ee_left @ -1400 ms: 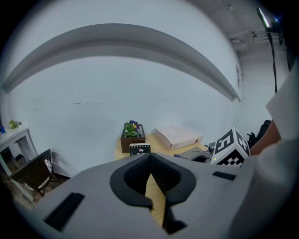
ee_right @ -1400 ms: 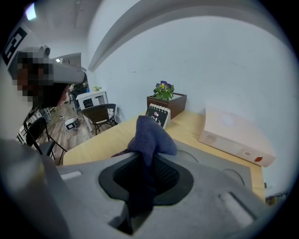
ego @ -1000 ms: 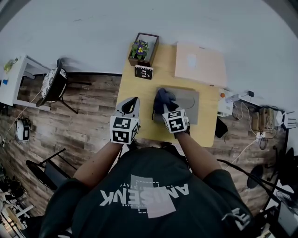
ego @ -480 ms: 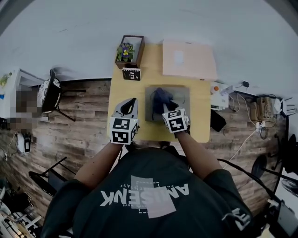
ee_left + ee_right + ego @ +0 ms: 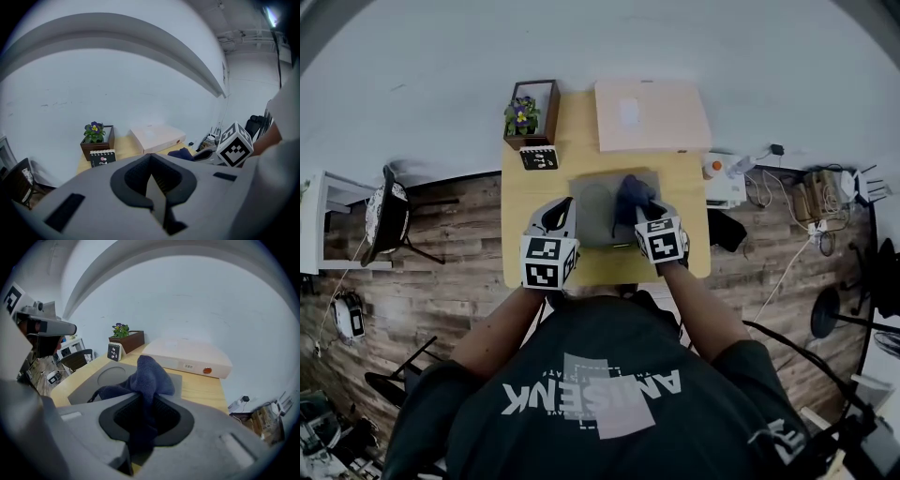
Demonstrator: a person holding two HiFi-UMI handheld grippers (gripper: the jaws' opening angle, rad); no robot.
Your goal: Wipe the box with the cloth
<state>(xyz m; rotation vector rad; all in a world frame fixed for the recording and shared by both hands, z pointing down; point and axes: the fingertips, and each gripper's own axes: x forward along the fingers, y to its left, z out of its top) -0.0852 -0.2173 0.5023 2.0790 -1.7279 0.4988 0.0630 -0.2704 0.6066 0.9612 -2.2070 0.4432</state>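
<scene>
A flat grey box (image 5: 592, 202) with a round recess lies in the middle of the yellow table (image 5: 525, 202). My right gripper (image 5: 635, 210) is shut on a dark blue cloth (image 5: 631, 193), and the cloth rests on the right part of the grey box. From the right gripper view, the cloth (image 5: 150, 376) bunches up out of the jaws of the right gripper (image 5: 147, 401) over the grey box (image 5: 110, 378). My left gripper (image 5: 563, 210) hovers at the grey box's left end, and its jaws (image 5: 151, 161) are shut with nothing in them. A pale pink box (image 5: 649, 114) stands behind.
A wooden planter with purple flowers (image 5: 528, 112) and a small black card (image 5: 539, 157) stand at the table's back left. A white device with an orange button (image 5: 722, 178) sits off the right edge. A chair (image 5: 384, 214) is on the floor at left, and cables (image 5: 797, 202) at right.
The right gripper has dragged the cloth rightward across the grey box, from its left end to its right part. The left gripper now stands by the box's left end.
</scene>
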